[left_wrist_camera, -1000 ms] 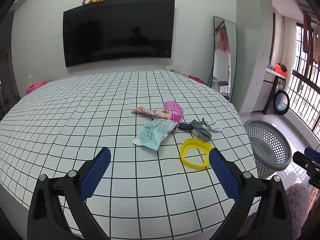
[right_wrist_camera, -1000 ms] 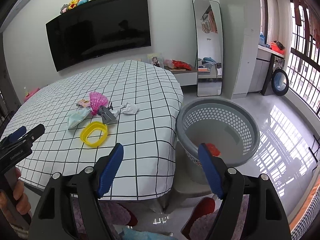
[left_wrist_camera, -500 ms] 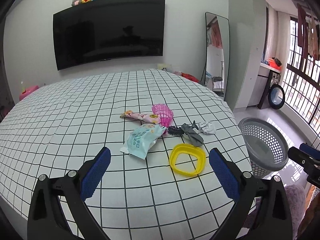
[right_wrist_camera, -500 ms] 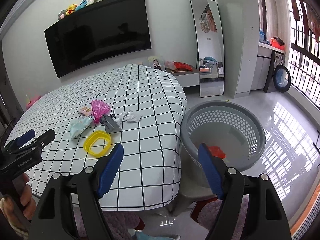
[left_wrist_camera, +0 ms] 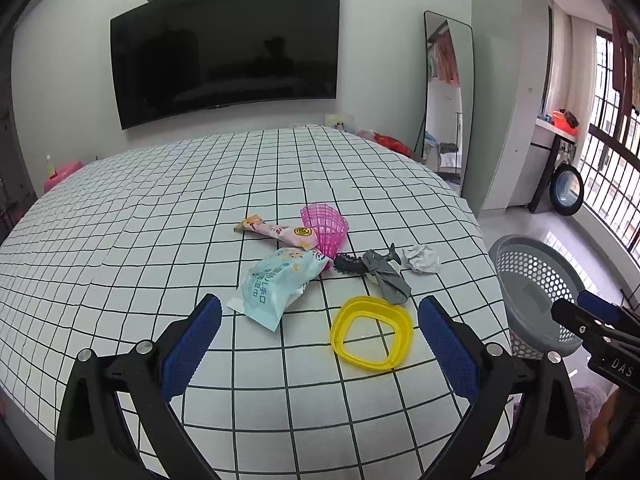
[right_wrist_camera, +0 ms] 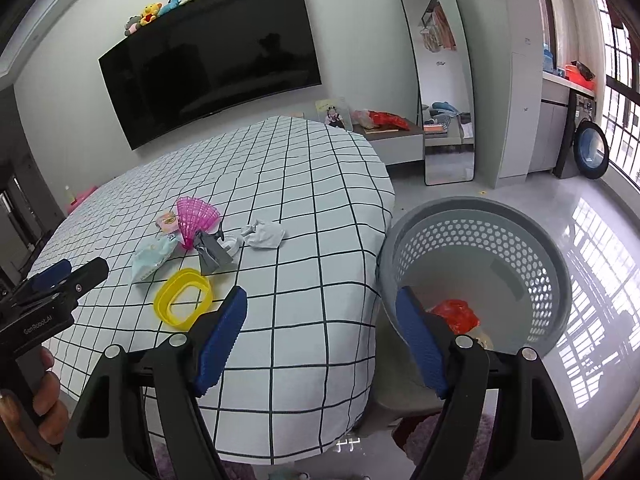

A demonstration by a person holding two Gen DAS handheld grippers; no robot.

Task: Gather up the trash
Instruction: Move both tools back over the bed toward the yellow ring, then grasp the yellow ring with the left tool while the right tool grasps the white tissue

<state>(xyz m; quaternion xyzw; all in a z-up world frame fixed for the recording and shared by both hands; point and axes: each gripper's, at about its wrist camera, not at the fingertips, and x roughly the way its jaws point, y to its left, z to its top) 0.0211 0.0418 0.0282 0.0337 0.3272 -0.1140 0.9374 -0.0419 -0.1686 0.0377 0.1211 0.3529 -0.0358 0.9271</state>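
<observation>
Trash lies on the checked bed: a yellow plastic ring, a light blue wipes packet, a pink snack wrapper, a pink mesh cup, a grey scrap and a crumpled white paper. My left gripper is open and empty, just short of the ring and packet. My right gripper is open and empty, between the bed edge and the grey perforated basket, which holds a red wrapper. The ring also shows in the right wrist view.
The basket stands on the floor right of the bed. A TV hangs on the far wall, with a standing mirror beside it. A low side table sits past the bed. Shiny floor lies to the right.
The left gripper has drawn closer to the trash pile, which now sits more central. The right gripper has shifted slightly, with the basket now nearer. Both stay open.
</observation>
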